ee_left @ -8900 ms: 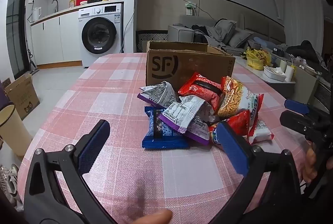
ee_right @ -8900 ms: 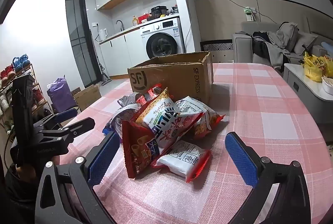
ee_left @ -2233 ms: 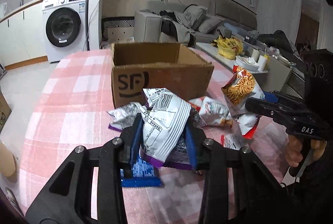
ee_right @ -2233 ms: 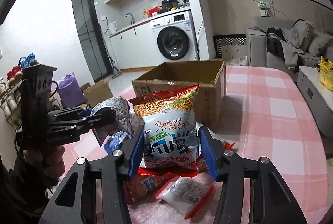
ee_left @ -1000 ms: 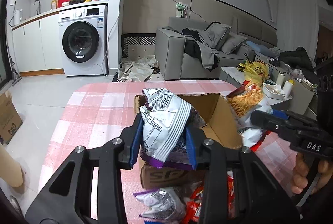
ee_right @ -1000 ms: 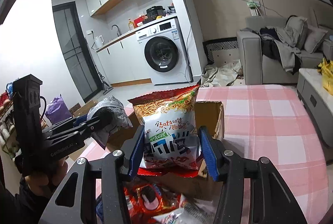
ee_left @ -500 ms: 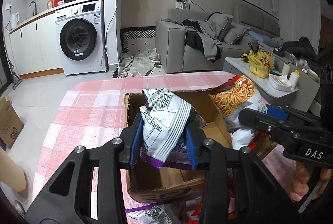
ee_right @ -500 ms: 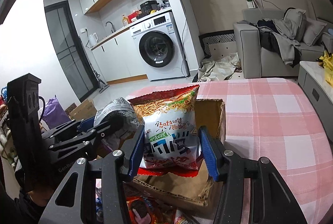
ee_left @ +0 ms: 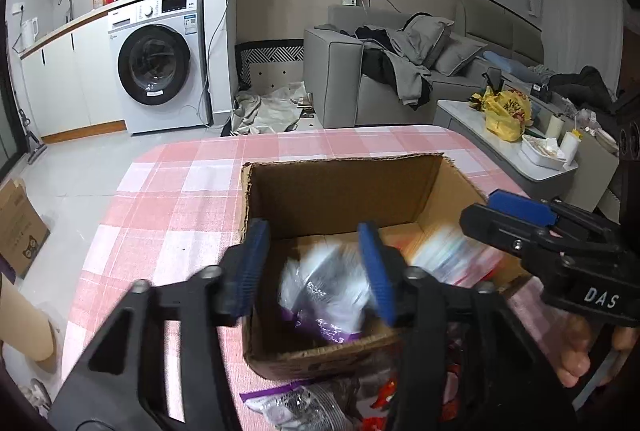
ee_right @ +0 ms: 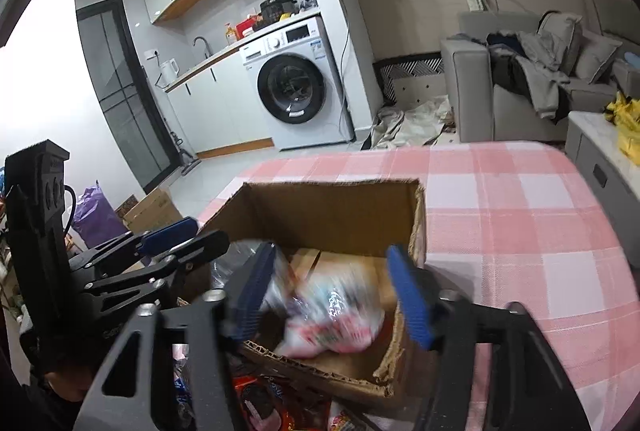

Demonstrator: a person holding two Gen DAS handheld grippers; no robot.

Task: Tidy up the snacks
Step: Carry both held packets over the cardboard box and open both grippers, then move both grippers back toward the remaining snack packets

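Observation:
An open cardboard box (ee_left: 344, 187) stands on the pink checked table; it also shows in the right wrist view (ee_right: 332, 215). My left gripper (ee_left: 316, 269) is open above the box. A silver and purple snack bag (ee_left: 320, 291) is blurred inside the box, free of the fingers. My right gripper (ee_right: 332, 291) is open above the box. A white and red snack bag (ee_right: 336, 315) is blurred inside the box below it. The right gripper shows in the left view (ee_left: 516, 215), the left gripper in the right view (ee_right: 168, 235).
More snack packets lie on the table in front of the box (ee_left: 304, 403), also in the right wrist view (ee_right: 260, 403). The pink checked tablecloth (ee_right: 520, 231) stretches right and behind. A washing machine (ee_left: 160, 63) and sofa (ee_left: 400, 71) stand beyond.
Both grippers have opened over the box. The silver and purple bag and the red and white bag have left the fingers and dropped into the box.

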